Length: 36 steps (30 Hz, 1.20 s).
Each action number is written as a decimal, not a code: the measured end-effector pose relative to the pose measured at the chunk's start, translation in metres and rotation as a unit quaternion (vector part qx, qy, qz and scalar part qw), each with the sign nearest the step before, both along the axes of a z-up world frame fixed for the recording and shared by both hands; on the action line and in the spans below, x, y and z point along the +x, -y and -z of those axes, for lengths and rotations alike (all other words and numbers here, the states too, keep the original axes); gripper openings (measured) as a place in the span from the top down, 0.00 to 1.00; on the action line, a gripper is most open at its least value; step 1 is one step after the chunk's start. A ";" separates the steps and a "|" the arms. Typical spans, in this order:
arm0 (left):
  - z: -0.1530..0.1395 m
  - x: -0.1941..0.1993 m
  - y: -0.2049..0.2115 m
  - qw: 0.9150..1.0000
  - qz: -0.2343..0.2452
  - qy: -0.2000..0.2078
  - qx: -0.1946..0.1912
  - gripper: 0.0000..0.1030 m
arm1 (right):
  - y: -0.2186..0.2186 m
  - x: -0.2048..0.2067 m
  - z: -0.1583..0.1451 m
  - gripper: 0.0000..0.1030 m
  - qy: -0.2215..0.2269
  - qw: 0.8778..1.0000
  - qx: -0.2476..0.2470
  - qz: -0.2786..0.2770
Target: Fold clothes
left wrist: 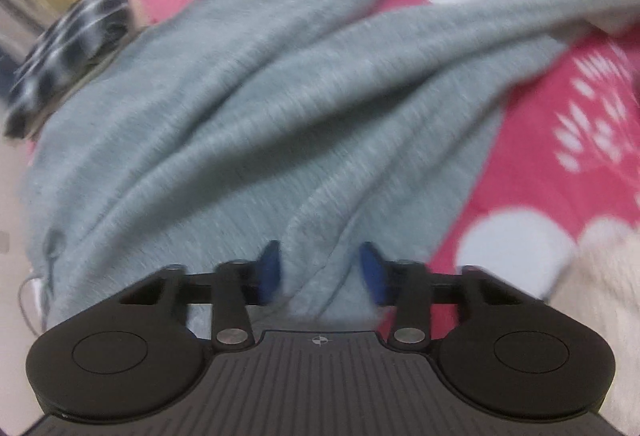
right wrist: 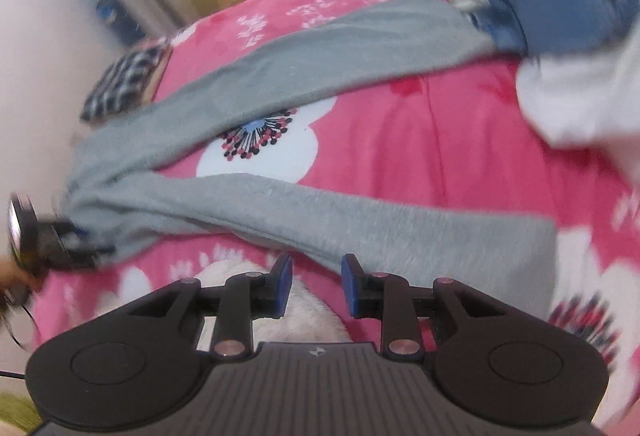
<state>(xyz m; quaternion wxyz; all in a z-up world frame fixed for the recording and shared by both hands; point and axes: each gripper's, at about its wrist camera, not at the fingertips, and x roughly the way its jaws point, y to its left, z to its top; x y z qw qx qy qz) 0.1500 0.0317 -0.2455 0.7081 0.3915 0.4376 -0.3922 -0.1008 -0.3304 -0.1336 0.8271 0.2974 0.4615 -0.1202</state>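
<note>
Your work surface was a bed (right wrist: pixel 400 124) covered by a pink blanket printed with large white flowers. Across it lay the grey trousers (right wrist: pixel 280 208), their two legs splayed apart toward the right with a white flower showing between them. At the far left edge you had a black-and-white checked cloth (right wrist: pixel 124 84). At the far right sat a heap of blue clothing (right wrist: pixel 560 8), overlapping the end of the far trouser leg, with a white garment (right wrist: pixel 576 96) just nearer than it. A cream fluffy item (right wrist: pixel 280 308) rested at the near edge.
</note>
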 end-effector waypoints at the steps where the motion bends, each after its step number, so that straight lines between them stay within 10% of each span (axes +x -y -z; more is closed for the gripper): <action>1: -0.001 -0.005 -0.006 1.000 0.008 -0.003 0.003 0.85 | 0.004 -0.002 0.005 0.72 -0.003 1.000 0.019 0.016; 8: 0.005 -0.054 -0.030 0.994 0.097 0.017 0.056 0.87 | 0.032 -0.040 0.065 0.66 -0.037 0.972 0.176 0.152; 15: -0.009 -0.074 -0.016 0.994 0.061 0.063 0.061 0.73 | 0.074 -0.108 0.119 0.41 0.028 0.845 0.354 0.399; 22: -0.015 -0.088 0.023 0.993 0.043 0.107 0.036 0.69 | 0.076 -0.141 0.144 0.40 0.026 0.800 0.388 0.457; 24: -0.013 -0.092 0.033 0.992 0.045 0.111 0.035 0.69 | 0.082 -0.140 0.146 0.50 0.056 0.801 0.376 0.463; 26: -0.009 -0.094 0.036 0.990 0.053 0.121 0.045 0.71 | 0.090 -0.137 0.134 0.92 0.077 0.813 0.346 0.461; 31: -0.003 -0.094 0.030 0.990 0.058 0.114 0.058 0.82 | 0.115 -0.104 0.082 0.93 0.149 0.855 0.283 0.409; 36: 0.002 -0.096 0.024 0.989 0.069 0.107 0.077 0.84 | 0.165 -0.045 0.069 0.93 0.191 0.846 0.277 0.413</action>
